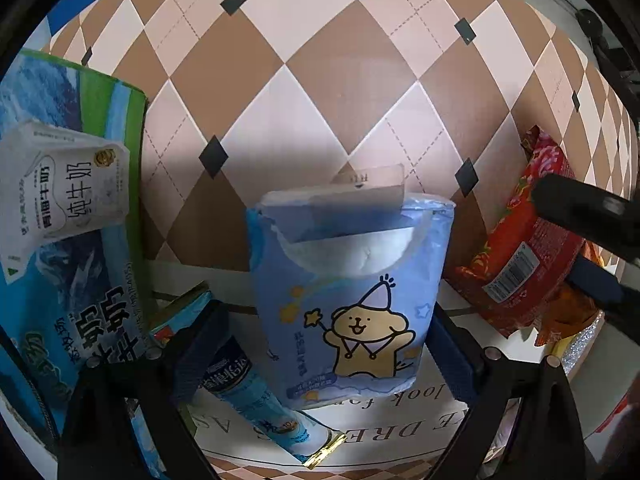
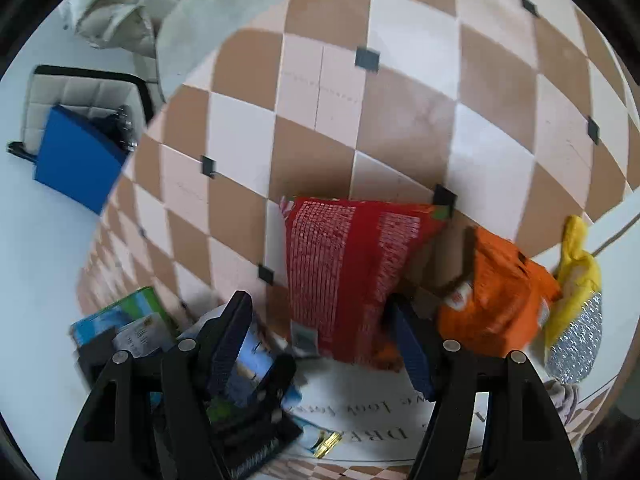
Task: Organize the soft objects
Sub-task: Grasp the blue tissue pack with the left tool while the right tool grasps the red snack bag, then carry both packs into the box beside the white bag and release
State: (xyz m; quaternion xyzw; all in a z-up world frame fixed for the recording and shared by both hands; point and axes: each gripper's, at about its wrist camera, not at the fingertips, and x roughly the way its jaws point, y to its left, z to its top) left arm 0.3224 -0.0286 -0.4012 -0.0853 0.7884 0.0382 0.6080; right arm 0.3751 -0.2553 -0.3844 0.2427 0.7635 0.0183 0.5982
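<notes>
Left wrist view showed the left gripper (image 1: 328,344) pointed steeply down with its jaws spread wide on either side of a pale blue plastic-wrapped tissue roll pack printed with a cartoon bear (image 1: 344,292). The dark blue pads (image 1: 452,356) stood just beside the pack's flanks; whether they pressed on it could not be told. The pack stood upright on a white mat with black lettering (image 1: 404,404), its torn top showing white tissue, with a clear tape flap above.

Left of the bear pack lay a blue cylindrical tube with a gold end (image 1: 272,412), and beyond that a large blue-and-green milk carton box (image 1: 76,300) with a small white milk pouch (image 1: 64,184) resting on it. Right of the bear pack leaned a red floral plastic snack bag (image 1: 528,248), with the black finger of the other tool (image 1: 588,212) reaching across it. A brown-and-pink checkered panel (image 1: 328,60) rose behind the bear pack.

Right wrist view, blurred, showed the right gripper (image 2: 320,340) about half open with the lower edge of a red printed bag (image 2: 352,276) between its fingers; contact could not be told. Right of that bag sat an orange bag (image 2: 500,300) and a yellow cloth (image 2: 576,280).
</notes>
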